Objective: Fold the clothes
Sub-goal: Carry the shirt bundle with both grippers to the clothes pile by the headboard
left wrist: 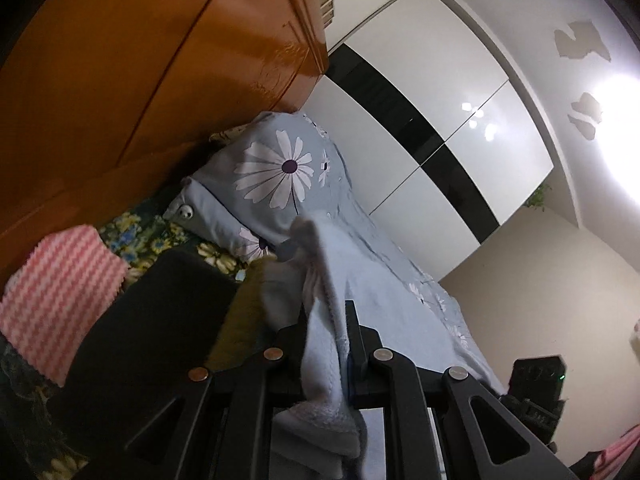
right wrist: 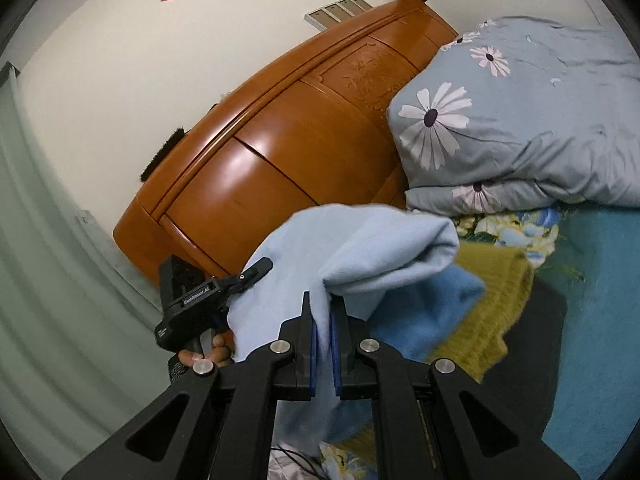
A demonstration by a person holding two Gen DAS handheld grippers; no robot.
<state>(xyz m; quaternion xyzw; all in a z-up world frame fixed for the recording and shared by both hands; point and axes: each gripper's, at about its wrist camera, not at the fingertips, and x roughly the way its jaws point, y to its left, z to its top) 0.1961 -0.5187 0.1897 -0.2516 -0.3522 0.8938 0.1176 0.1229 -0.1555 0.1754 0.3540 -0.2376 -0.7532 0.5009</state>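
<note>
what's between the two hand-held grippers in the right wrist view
A stretch of the light blue fleece garment spans from the right hand-held gripper, shut on it, to the left hand-held gripper in the right wrist view.

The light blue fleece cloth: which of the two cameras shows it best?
The right wrist view. There the light blue fleece cloth spreads wide, draped between the right gripper and the left gripper. The left wrist view shows only a narrow bunched strip pinched in the left gripper.
</note>
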